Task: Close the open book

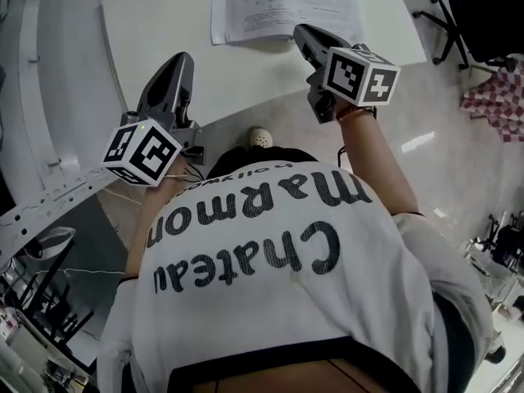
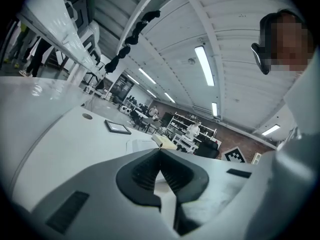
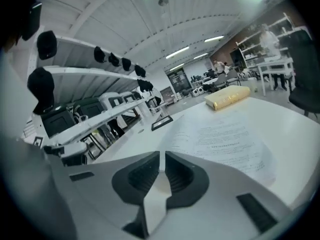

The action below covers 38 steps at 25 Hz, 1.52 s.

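Note:
The open book (image 1: pixel 282 5) lies flat on the white table (image 1: pixel 164 23), printed pages up, at the top of the head view. In the right gripper view its page (image 3: pixel 222 144) spreads just beyond the jaws, with a thick yellowish block of pages (image 3: pixel 227 98) further off. My right gripper (image 1: pixel 301 31) hovers at the book's near edge, jaws shut (image 3: pixel 162 155) and nothing between them. My left gripper (image 1: pixel 182 60) is over bare table to the left of the book, jaws also shut (image 2: pixel 160 150) and empty. The book (image 2: pixel 162 141) shows small past its tips.
A dark flat frame (image 3: pixel 162 122) lies on the table beyond the book. A white shelf rack (image 1: pixel 45 97) runs along the left. The table's curved edge (image 1: pixel 246 109) is just in front of my body. An office chair (image 1: pixel 475 15) and a checked cloth (image 1: pixel 499 101) are at the right.

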{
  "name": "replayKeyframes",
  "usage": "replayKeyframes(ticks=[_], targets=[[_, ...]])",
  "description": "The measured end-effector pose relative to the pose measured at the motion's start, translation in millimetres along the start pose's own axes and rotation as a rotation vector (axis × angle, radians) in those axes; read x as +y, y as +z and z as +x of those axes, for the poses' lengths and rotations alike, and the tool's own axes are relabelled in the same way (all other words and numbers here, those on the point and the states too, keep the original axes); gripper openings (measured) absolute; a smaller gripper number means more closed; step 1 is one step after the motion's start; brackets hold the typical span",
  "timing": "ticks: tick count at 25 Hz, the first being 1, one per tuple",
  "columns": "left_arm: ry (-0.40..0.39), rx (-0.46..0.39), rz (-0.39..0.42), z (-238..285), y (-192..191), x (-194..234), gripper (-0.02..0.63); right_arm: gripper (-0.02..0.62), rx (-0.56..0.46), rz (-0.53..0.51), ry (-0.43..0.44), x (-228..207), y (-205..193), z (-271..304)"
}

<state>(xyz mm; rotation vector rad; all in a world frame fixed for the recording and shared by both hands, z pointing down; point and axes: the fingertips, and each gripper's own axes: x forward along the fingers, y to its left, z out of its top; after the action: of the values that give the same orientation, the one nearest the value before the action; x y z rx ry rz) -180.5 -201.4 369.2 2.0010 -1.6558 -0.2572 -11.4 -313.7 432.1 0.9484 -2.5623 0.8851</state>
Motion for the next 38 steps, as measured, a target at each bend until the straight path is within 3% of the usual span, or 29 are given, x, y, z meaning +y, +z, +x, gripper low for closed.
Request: replayKeyframes(ticks=[2, 4, 9, 18, 22, 25, 28, 33, 38], targets=[[0.009, 0.0, 0.002, -1.2, 0.2, 0.9, 0.023, 0.052, 0.059, -0.097, 0.013, 1.5, -7.1, 6.8], [0.016, -0.008, 0.01, -2.3, 3.9, 2.6, 0.023, 0.219, 0.128, -0.199, 0.011, 1.8, -14.7, 12.2], [0.038, -0.014, 0.009, -4.1, 5.7, 10.4, 0.023, 0.221, 0.245, -0.481, -0.038, 3.1, -26.3, 22.2], [0.071, 0.004, -0.023, -10.8, -10.4, 30.4, 0.023, 0.235, 0.407, -1.297, -0.113, 13.9, -43.8, 45.4], [0.034, 0.038, 0.003, -12.3, -16.2, 28.9, 0.023, 0.235, 0.449, -1.552, -0.142, 13.0, -53.3, 56.5], [-0.079, 0.155, 0.091, -6.1, -21.5, 17.8, 0.023, 0.223, 0.449, -1.636, -0.168, 12.0, -55.0, 61.8], [-0.177, 0.249, 0.186, 2.4, -19.7, 11.5, 0.023, 0.189, 0.451, -1.642, -0.2, 10.5, -55.5, 62.3], [-0.206, 0.197, 0.098, 2.2, -9.9, 14.5, 0.023, 0.12, 0.427, -1.578, -0.25, 14.4, -55.3, 57.5], [-0.228, 0.155, 0.082, -0.7, -9.5, -0.2, 0.023, 0.1, 0.411, -1.522, -0.288, 13.8, -51.5, 55.4]])
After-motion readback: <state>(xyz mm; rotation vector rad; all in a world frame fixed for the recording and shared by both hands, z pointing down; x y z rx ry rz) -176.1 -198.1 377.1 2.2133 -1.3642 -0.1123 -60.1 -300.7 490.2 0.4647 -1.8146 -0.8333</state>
